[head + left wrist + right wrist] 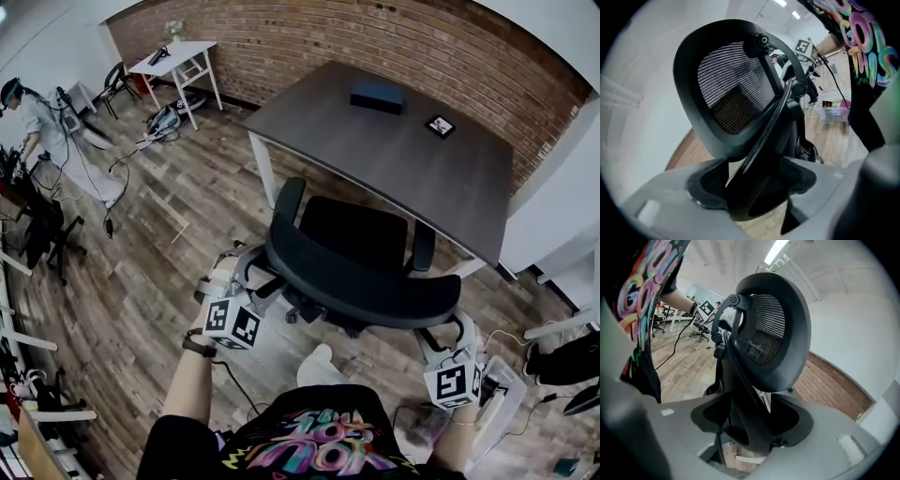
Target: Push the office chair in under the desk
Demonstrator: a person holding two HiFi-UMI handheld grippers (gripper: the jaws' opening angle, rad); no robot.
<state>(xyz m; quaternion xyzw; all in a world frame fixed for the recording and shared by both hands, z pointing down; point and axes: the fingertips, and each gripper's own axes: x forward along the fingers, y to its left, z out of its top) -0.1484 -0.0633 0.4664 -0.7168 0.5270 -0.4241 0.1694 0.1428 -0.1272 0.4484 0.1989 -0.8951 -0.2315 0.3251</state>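
Note:
A black office chair (361,286) stands in front of the dark desk (375,150), backrest toward me and seat (352,234) at the desk's near edge. My left gripper (253,269) is at the left end of the backrest, my right gripper (448,342) at the right end. In the left gripper view the mesh backrest (731,89) rises ahead, and the left gripper (757,187) is shut on the black back frame strut (764,154). In the right gripper view the right gripper (752,420) is likewise shut on the strut (740,380) below the mesh (766,329).
A black box (377,96) and a small tablet (440,126) lie on the desk, which stands against a brick wall (375,37). A white table (178,58), another chair (117,80) and a person (33,122) are far left. Cables cross the wood floor (141,262).

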